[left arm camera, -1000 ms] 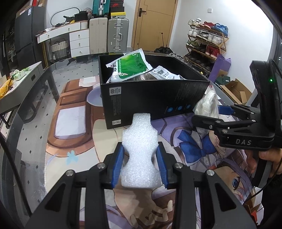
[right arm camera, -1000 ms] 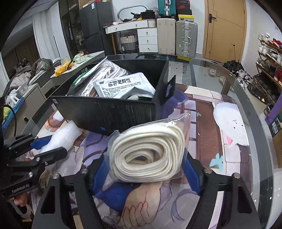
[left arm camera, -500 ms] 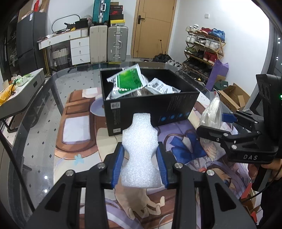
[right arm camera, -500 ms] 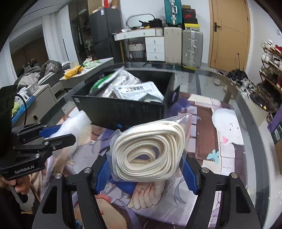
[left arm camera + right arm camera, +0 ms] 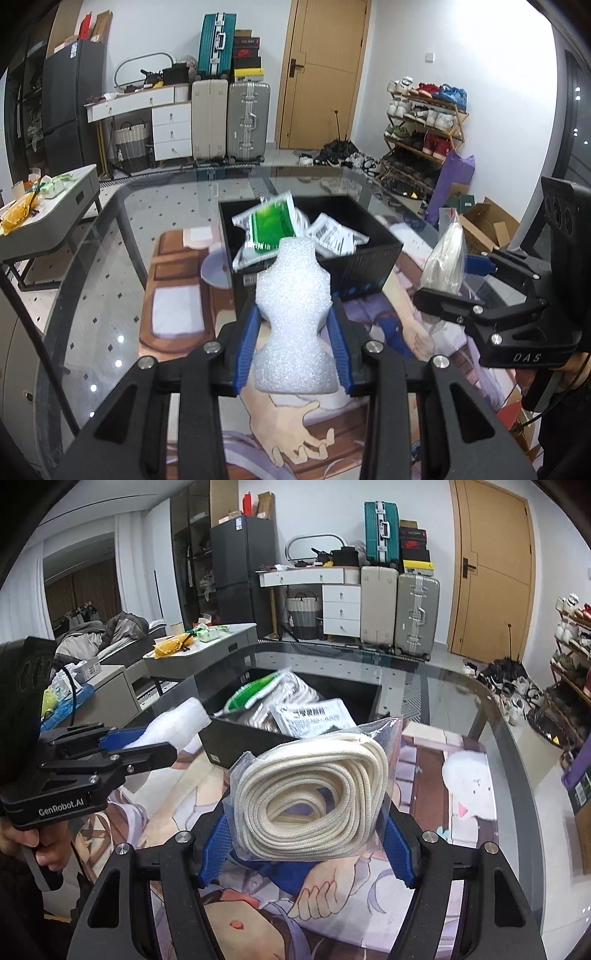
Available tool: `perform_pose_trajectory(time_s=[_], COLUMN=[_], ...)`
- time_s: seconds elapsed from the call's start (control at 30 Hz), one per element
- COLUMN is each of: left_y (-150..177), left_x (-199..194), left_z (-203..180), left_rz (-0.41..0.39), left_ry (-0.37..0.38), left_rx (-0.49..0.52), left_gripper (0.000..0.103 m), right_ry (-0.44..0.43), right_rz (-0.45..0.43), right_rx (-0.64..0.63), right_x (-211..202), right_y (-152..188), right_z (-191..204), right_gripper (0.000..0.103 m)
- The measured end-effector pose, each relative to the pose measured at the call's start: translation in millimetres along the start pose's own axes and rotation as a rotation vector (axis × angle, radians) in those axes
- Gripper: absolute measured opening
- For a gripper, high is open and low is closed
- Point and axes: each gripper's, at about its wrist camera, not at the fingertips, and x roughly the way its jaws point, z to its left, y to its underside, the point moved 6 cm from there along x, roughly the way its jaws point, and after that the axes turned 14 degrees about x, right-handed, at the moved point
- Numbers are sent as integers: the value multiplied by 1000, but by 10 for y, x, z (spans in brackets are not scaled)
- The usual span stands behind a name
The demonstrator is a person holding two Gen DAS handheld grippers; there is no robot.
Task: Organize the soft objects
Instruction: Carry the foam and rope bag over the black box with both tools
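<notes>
So the left gripper (image 5: pixel 293 343) is pinched tight on a white foam piece (image 5: pixel 293 317), squeezing its waist between the blue pads, held above the printed mat (image 5: pixel 177 280). The right gripper (image 5: pixel 308 834) has its jaws fairly wide, clamped around a bagged coil of cream rope (image 5: pixel 314 797). The black box (image 5: pixel 369 254) sits at about 12 o'clock from both, already holding a green packet (image 5: pixel 271 229) and some white pouches (image 5: pixel 314 718).

Pebbly white foam piece (image 5: pixel 295 317), braided cream rope coil (image 5: pixel 314 797) in glossy plastic
</notes>
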Motion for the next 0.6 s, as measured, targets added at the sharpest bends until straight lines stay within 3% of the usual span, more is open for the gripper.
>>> perform_pose_trajectory(time_s=[0.6], left_y=[-537], left_x=[146], left_z=[144], left_rz=[-55], left_ry=[-12], left_rx=[0], left_gripper=[35], right_ry=[-33], right_rz=[-16], right_rx=[-43], right_x=[145], right_y=[-492], right_z=[118], right_gripper=[72])
